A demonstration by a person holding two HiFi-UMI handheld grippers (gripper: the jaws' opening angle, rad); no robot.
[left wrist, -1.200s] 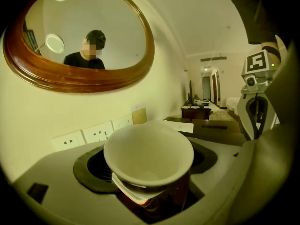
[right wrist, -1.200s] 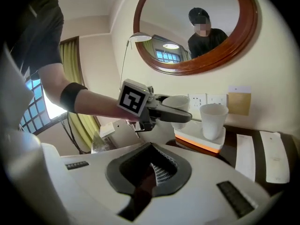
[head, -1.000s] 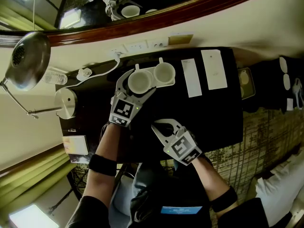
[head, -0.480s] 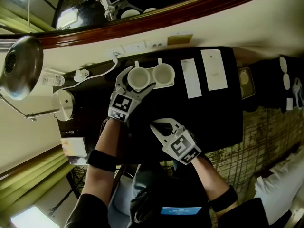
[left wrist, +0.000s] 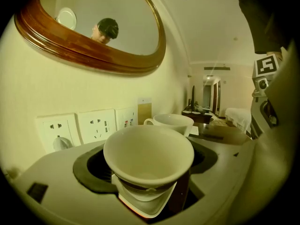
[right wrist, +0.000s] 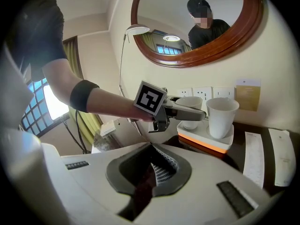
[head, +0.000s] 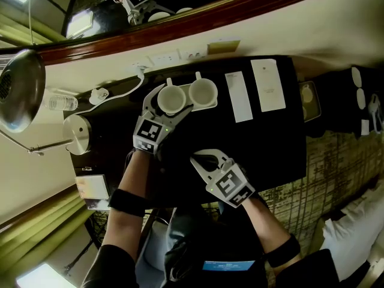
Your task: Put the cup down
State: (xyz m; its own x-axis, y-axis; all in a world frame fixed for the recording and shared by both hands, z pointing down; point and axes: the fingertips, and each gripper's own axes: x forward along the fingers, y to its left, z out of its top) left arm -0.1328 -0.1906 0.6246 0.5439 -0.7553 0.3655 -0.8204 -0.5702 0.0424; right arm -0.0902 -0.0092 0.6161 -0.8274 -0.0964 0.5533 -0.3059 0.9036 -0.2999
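A white cup (head: 170, 98) stands between the jaws of my left gripper (head: 175, 96), which is shut on it. The cup's base (left wrist: 149, 153) sits at the left end of a white tray (left wrist: 140, 205) with an orange edge. A second white cup (head: 203, 91) stands on the same tray, just to the right. In the right gripper view the held cup (right wrist: 191, 102) and its neighbour (right wrist: 221, 117) show side by side on the tray (right wrist: 206, 139). My right gripper (head: 197, 159) is shut and empty, low over the dark table's (head: 264, 143) near side.
Two white paper cards (head: 238, 96) (head: 268, 84) lie right of the tray. A steel kettle (head: 81, 134), a water bottle (head: 60, 104) and a lamp head (head: 21, 89) are at the left. Wall sockets (head: 171, 57) and a framed mirror are behind the tray.
My left gripper has sunk a little with the cup, bringing it down to the tray. The right gripper has stayed where it was.
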